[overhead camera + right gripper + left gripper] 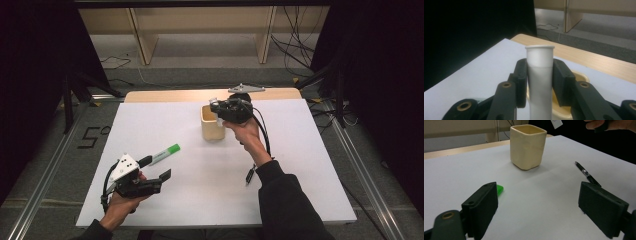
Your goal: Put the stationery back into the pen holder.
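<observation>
A cream square cup (pixel 212 125) (pixel 528 146) stands on the white table sheet, at the back middle. My right gripper (pixel 219 107) (pixel 539 75) hangs just above the cup's rim (pixel 580 75), shut on an upright white cylinder (pixel 540 82) with a lipped top. At the near left, my left gripper (pixel 156 168) (pixel 537 207) is open and low over the sheet, with nothing between its jaws. A marker with a green cap (pixel 165 153) (pixel 500 189) lies right beside its left jaw. A black pen (pixel 248 175) (pixel 587 174) lies on the sheet near the right forearm.
The white sheet (pixel 300 165) covers a wooden table (pixel 165 95) whose far edge shows. Pale shelving (pixel 200 30) and loose cables (pixel 295 45) stand on the floor beyond. Dark curtains flank both sides.
</observation>
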The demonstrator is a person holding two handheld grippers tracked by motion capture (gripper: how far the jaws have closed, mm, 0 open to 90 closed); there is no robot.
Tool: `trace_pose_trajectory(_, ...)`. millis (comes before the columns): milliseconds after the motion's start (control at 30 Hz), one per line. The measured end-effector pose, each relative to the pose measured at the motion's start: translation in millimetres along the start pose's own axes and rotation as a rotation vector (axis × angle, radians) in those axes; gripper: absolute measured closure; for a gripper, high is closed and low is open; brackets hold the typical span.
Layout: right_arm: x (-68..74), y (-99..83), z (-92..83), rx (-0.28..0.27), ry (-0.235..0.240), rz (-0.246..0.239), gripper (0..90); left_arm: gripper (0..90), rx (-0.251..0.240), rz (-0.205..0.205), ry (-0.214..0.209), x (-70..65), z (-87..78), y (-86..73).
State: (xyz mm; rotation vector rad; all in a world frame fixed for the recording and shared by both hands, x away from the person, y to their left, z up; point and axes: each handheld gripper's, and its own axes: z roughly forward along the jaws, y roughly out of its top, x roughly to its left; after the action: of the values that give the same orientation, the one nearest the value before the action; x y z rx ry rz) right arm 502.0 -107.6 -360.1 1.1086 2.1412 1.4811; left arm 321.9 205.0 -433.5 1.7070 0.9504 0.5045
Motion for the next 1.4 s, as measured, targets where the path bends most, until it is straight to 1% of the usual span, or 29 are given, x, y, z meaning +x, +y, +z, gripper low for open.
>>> trace_pose_trajectory(467, -3.6, 8.4, 18.7, 0.014, -0.034, 0.008, 67.7, 15.4, -0.001, 0.000, -0.001, 0.0, -0.2, 0.0)
trace_pose_trajectory(700, -7.2, 11.1, 26.1, 0.020, -0.061, 0.014, 67.6, 15.4, 0.000, 0.001, 0.000, -0.1, -0.2, 0.0)
trace_pose_trajectory(767, -7.6, 11.6, 28.3, 0.022, -0.068, 0.009, 67.6, 15.4, 0.000, 0.000, -0.001, -0.1, -0.2, 0.1)
trace_pose_trajectory(1033, -8.9, 11.3, 38.0, 0.026, -0.093, 0.013, 67.6, 15.4, 0.000, 0.001, -0.001, -0.1, -0.3, 0.1)
trace_pose_trajectory(1133, -10.5, 9.8, 41.3, 0.027, -0.104, 0.017, 67.6, 15.4, -0.006, -0.005, -0.002, -0.5, -0.1, 0.1)
trace_pose_trajectory(1200, -11.7, 9.2, 42.4, 0.025, -0.109, 0.025, 67.6, 15.4, -0.001, -0.002, -0.002, -0.3, -0.2, 0.1)
trace_pose_trajectory(1400, -12.6, 8.1, 45.9, 0.026, -0.125, 0.026, 67.6, 15.4, 0.003, -0.001, -0.004, -0.3, 0.0, 0.0)
